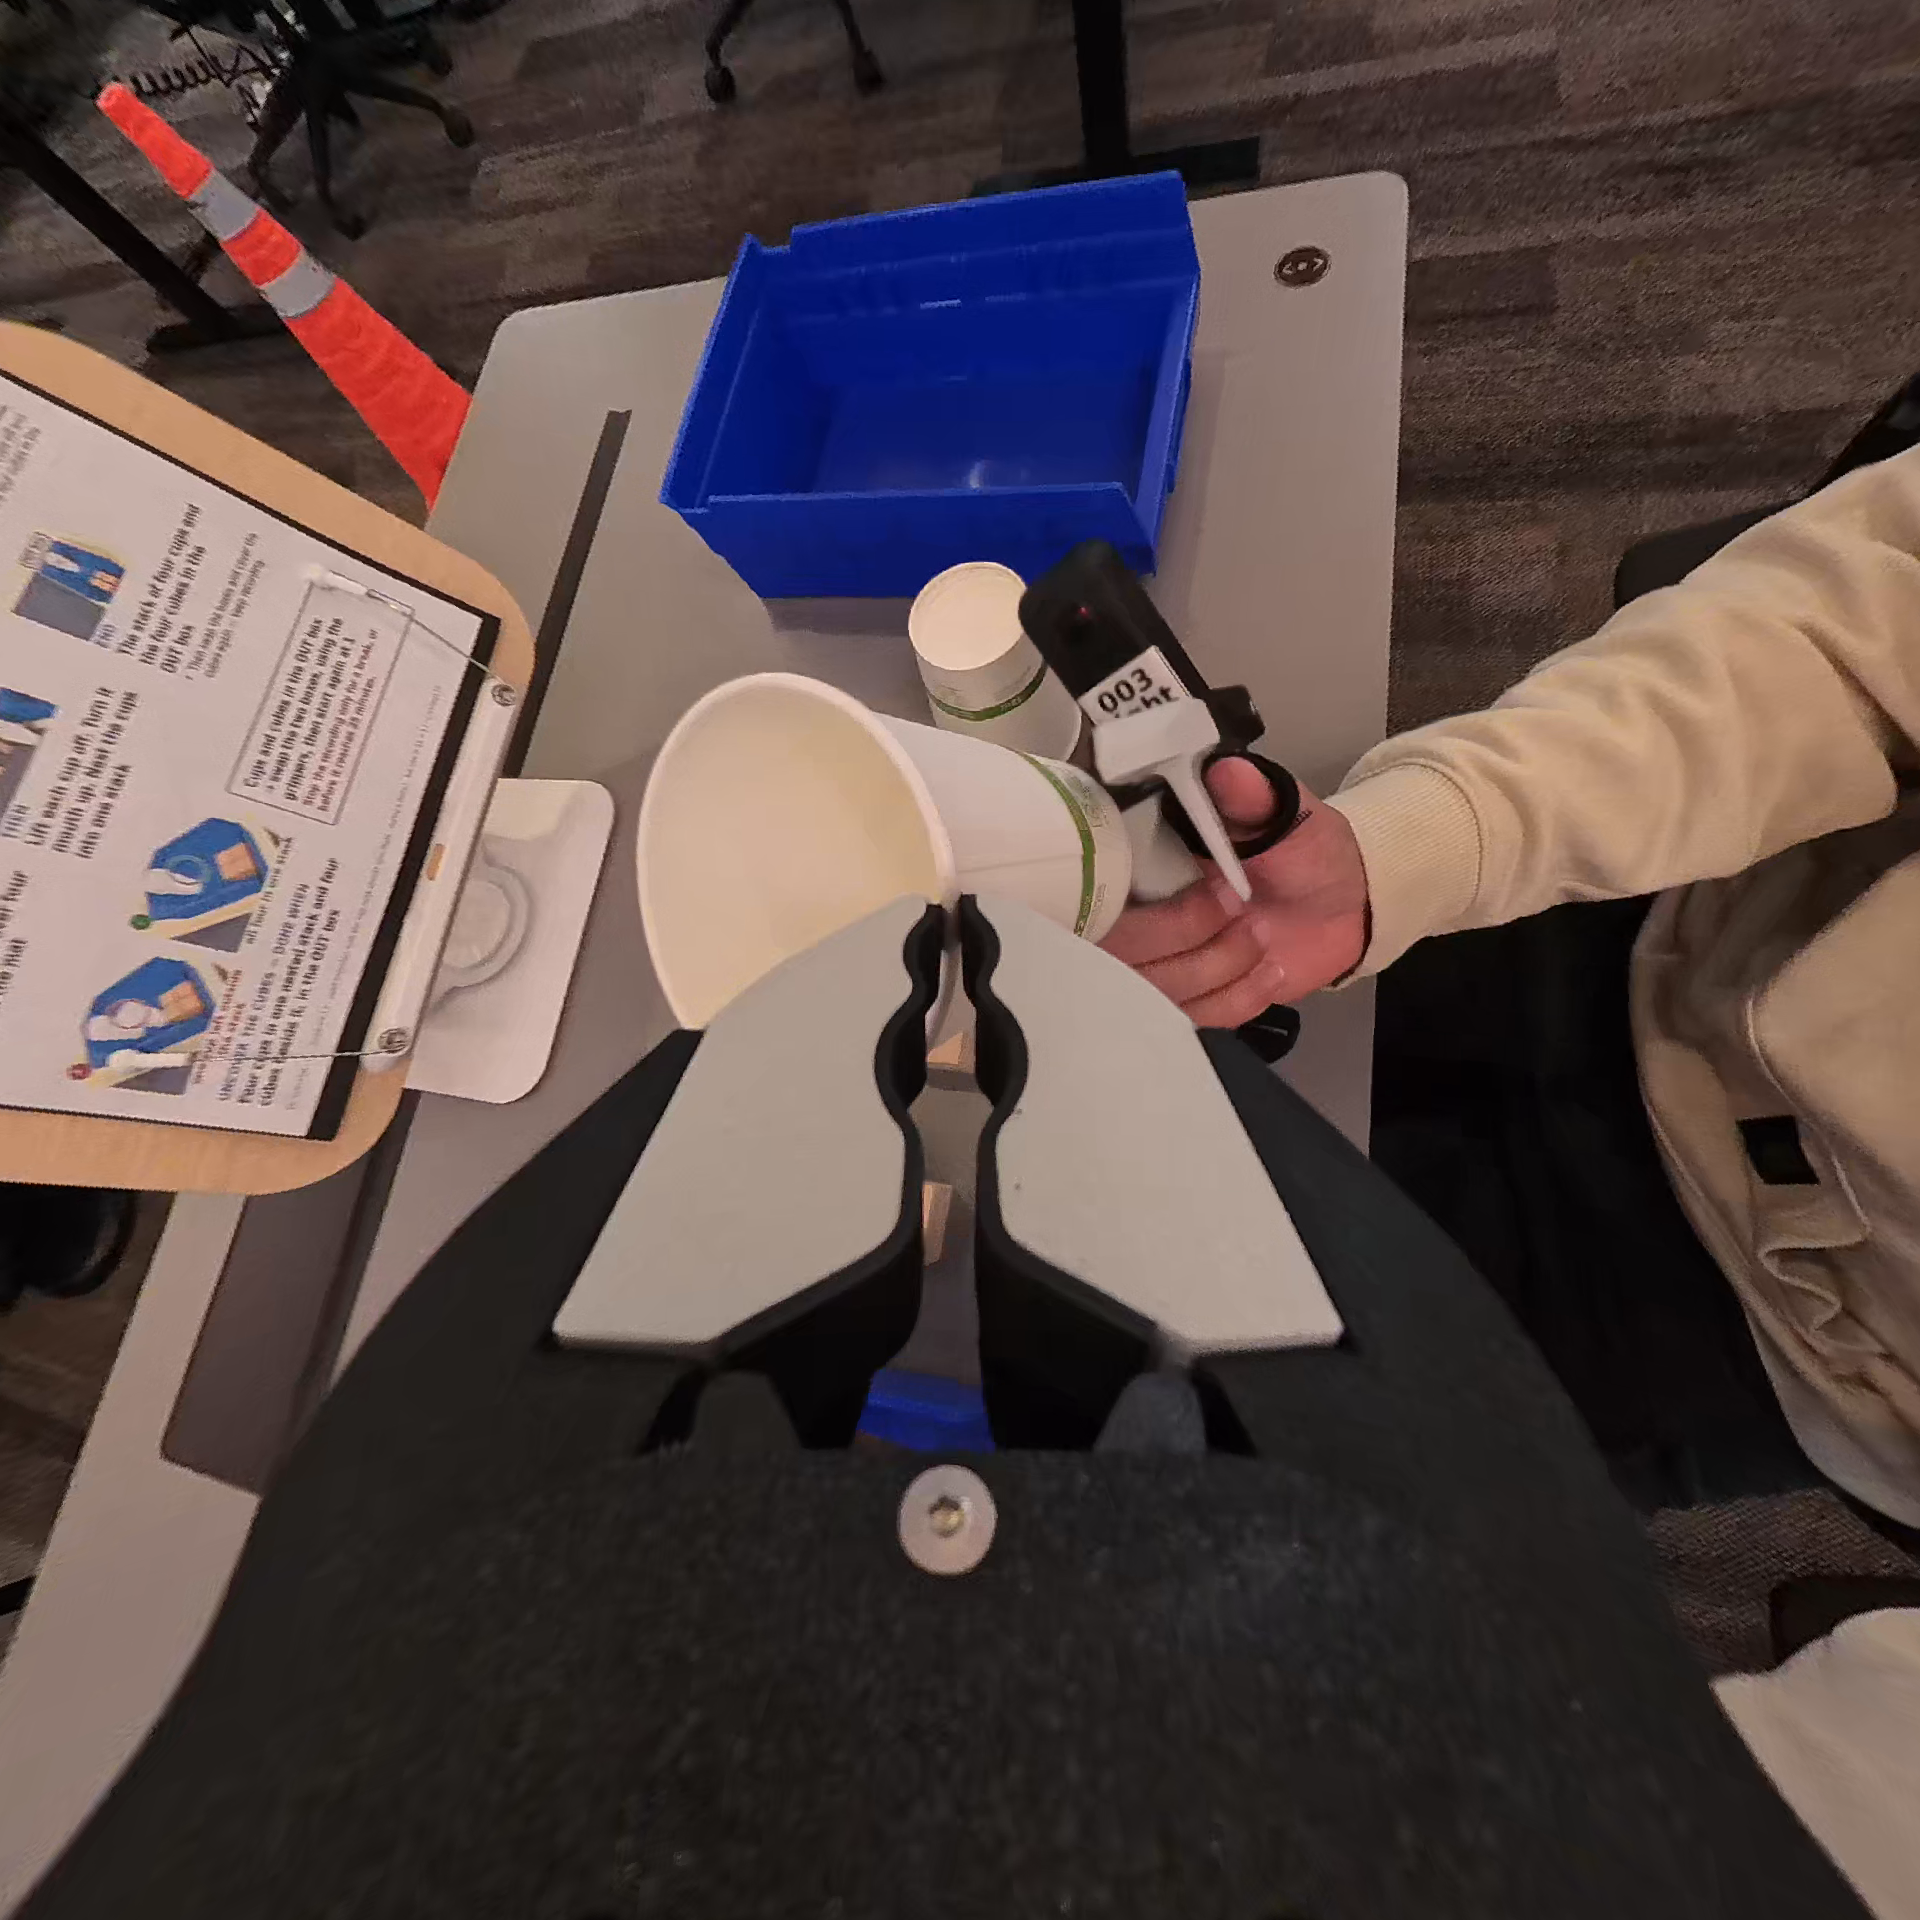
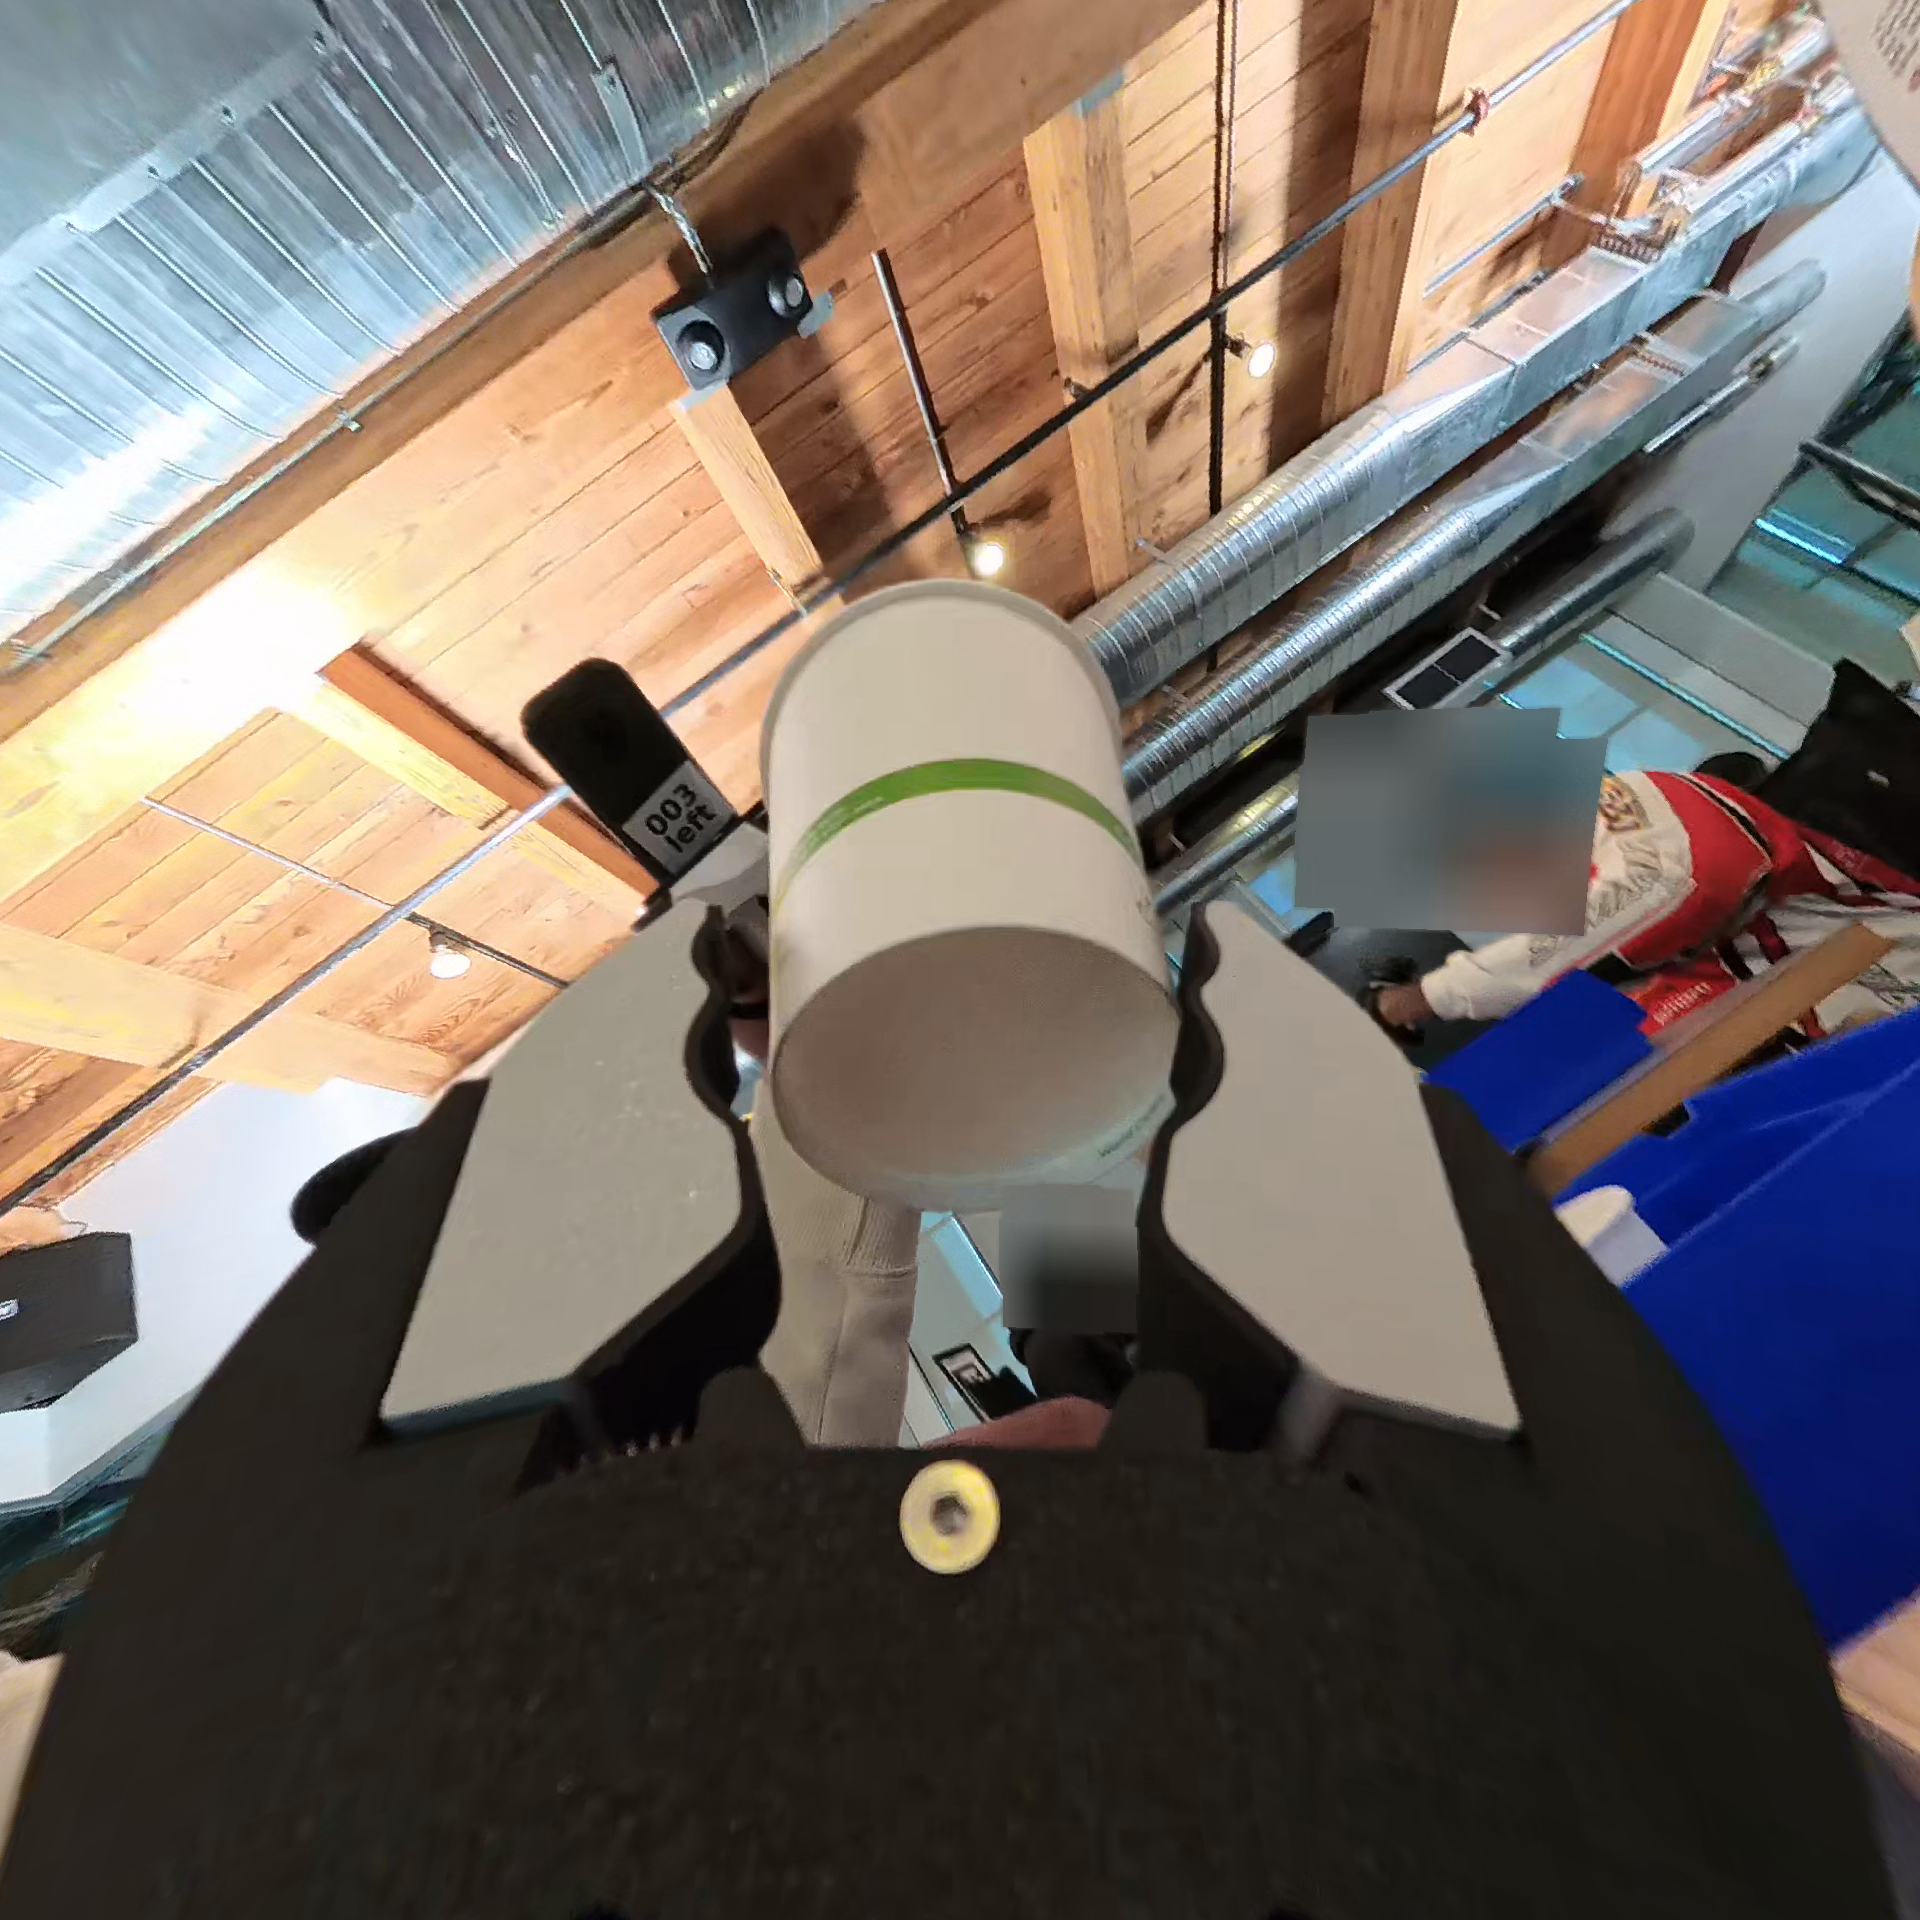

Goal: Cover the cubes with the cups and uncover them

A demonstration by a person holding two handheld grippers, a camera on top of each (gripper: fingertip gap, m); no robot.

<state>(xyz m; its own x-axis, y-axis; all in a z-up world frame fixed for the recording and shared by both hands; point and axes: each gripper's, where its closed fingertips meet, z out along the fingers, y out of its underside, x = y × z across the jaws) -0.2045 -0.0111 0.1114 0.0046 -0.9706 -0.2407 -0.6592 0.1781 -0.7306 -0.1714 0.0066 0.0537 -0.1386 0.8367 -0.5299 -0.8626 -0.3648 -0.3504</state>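
My left gripper [image 1: 951, 914] is shut on the rim of a white paper cup with a green band [image 1: 831, 831], which lies sideways in the air, mouth to the left. My right gripper [image 2: 951, 925] points up toward the ceiling. Its jaws stand apart around the cup's base [image 2: 966, 1049], with a small gap on the left side. The right gripper's body [image 1: 1132, 717] and the hand holding it show behind the cup's base. A second cup [image 1: 977, 644] stands upside down on the grey table [image 1: 623, 623]. Wooden cube pieces [image 1: 938, 1210] show through the gap between my left fingers.
An empty blue bin [image 1: 935, 416] stands at the table's far end, also at the right of the right wrist view [image 2: 1766, 1299]. An instruction board [image 1: 208, 779] sits at the left. An orange cone [image 1: 343, 332] stands on the floor. A cream-sleeved arm [image 1: 1610, 748] reaches in from the right.
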